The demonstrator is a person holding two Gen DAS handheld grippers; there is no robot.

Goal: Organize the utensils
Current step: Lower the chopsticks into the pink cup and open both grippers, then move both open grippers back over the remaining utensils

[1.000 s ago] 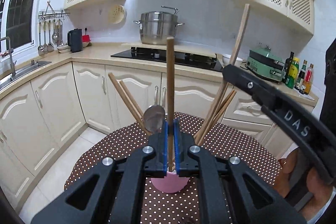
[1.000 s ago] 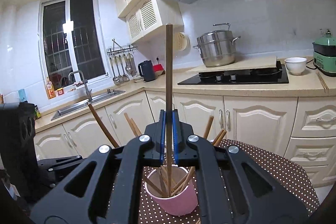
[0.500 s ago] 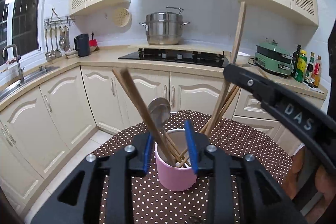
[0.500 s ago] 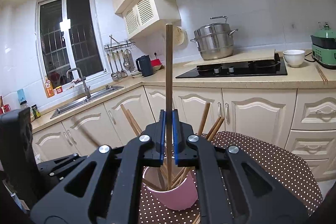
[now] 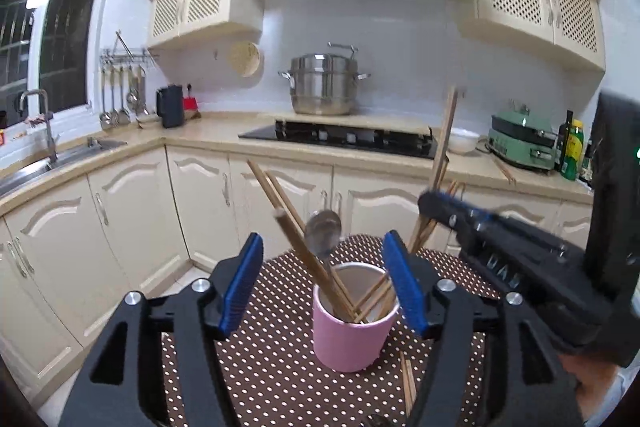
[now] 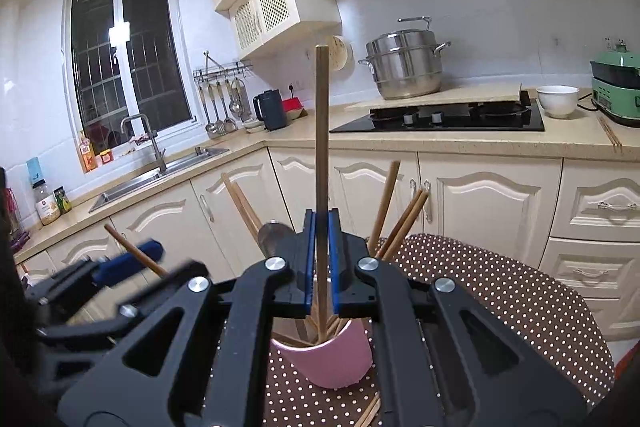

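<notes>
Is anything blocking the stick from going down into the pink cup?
Nothing visible blocks it. The right gripper holds the stick upright over the pink cup, its lower end already among other chopsticks inside.

Reads "DA", a third letter blurred, in white on the black right hand-held gripper (image 5: 434, 205); hood lettering too small.

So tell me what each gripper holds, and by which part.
The right gripper clamps an upright chopstick on its lower half, tip in the pink cup. The left gripper is open, holding nothing.
</notes>
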